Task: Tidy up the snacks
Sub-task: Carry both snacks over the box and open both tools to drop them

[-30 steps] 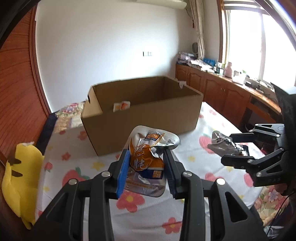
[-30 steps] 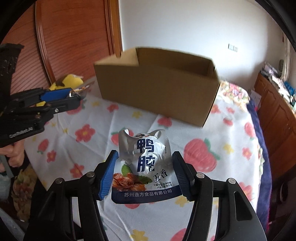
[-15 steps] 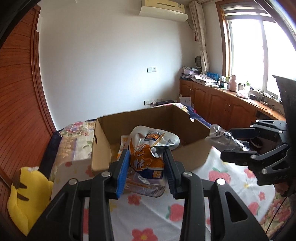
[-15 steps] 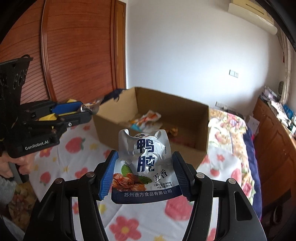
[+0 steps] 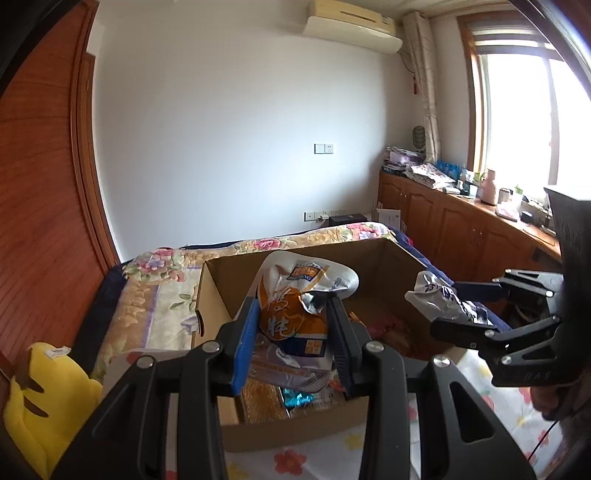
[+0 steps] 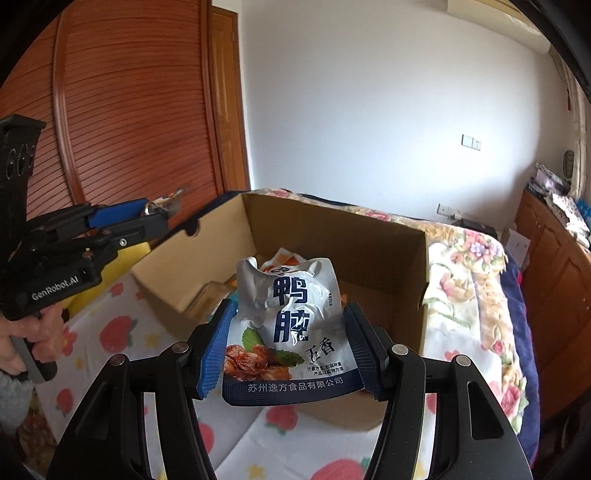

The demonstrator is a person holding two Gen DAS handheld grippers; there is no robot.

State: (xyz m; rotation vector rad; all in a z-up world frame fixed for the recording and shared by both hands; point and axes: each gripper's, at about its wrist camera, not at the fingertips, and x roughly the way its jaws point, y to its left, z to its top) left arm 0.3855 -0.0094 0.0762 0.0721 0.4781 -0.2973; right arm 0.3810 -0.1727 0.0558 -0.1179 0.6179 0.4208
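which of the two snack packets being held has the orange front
The orange-and-white packet, clamped in the left gripper above the cardboard box. The right gripper's silver packet carries dark blue characters instead.

Home bedroom: floral bed (image 5: 236, 254), wooden wardrobe (image 6: 122, 122), air conditioner (image 5: 351, 22).

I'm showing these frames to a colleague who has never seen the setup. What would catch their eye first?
Probably the two snack pouches held up front: the orange-and-silver pouch clamped in the left gripper, and the silver pouch with blue characters in the right gripper. Both hang over the open cardboard box on the flowered bed, with other packets already inside. At the left edge sits a bright yellow plush.
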